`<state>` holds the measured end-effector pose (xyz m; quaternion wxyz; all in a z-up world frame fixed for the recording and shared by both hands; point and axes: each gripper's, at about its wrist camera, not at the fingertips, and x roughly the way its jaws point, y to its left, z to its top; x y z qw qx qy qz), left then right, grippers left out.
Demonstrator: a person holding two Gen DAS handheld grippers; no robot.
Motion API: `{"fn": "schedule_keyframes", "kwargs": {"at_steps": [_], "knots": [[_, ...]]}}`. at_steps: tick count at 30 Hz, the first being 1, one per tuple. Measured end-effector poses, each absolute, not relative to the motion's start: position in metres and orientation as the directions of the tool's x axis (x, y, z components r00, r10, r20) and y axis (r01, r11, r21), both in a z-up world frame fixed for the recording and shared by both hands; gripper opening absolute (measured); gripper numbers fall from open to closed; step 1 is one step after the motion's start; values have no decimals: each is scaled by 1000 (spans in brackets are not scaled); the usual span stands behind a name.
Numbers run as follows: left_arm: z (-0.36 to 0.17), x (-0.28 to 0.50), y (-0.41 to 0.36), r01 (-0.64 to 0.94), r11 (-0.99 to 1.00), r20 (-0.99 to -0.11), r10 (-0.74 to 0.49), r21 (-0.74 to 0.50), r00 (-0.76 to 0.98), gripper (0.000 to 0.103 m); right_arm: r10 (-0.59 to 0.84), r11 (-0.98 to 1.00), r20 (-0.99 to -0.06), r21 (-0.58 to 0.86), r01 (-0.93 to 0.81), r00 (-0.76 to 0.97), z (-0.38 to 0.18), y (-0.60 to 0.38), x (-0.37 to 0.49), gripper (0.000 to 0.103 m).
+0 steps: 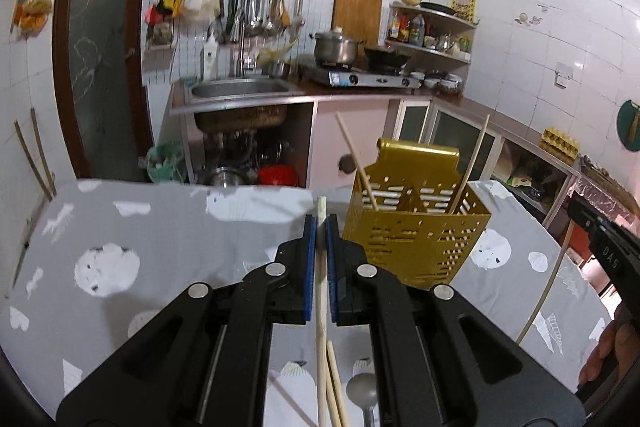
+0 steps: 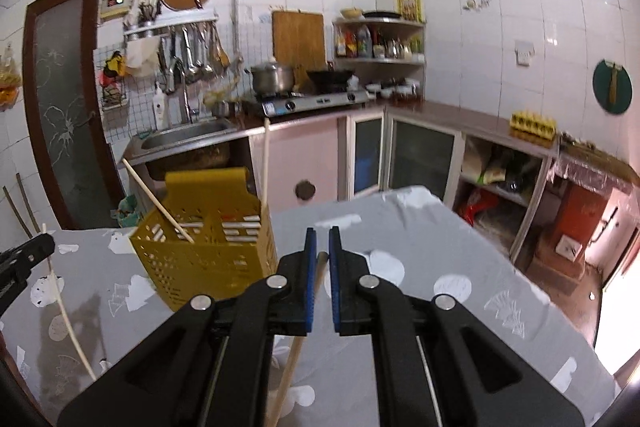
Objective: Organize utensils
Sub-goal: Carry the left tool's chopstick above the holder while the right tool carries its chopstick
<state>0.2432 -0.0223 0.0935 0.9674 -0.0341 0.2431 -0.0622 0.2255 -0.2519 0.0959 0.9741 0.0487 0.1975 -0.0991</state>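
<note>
My left gripper point(image 1: 321, 227) is shut on a pale wooden chopstick point(image 1: 321, 307) that runs up between the blue pads, its tip just past them. A gold perforated utensil holder point(image 1: 416, 227) stands just ahead to the right on the grey tablecloth, with two chopsticks leaning in it. In the right wrist view my right gripper point(image 2: 322, 247) is shut on another chopstick point(image 2: 298, 339), which slants down to the left. The holder point(image 2: 208, 255) is ahead to its left. Each gripper shows at the edge of the other's view, lifted above the table.
Two more chopsticks point(image 1: 334, 387) and a metal spoon point(image 1: 362, 391) lie on the cloth under my left gripper. The table's far edge point(image 1: 180, 187) drops toward the sink point(image 1: 240, 89) and cabinets. A stove point(image 2: 308, 103) and counter run along the back wall.
</note>
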Motion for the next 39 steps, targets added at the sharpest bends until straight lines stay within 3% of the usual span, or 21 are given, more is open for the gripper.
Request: {"fn": "schedule_keyframes", "kwargs": {"at_steps": [11, 39], "knots": [[108, 238, -34, 132, 990, -397, -141, -51, 907, 4, -128, 987, -310, 57, 152, 942, 114, -246, 212, 6], [129, 245, -27, 153, 987, -347, -157, -39, 925, 4, -92, 992, -270, 55, 111, 958, 132, -243, 214, 6]]}}
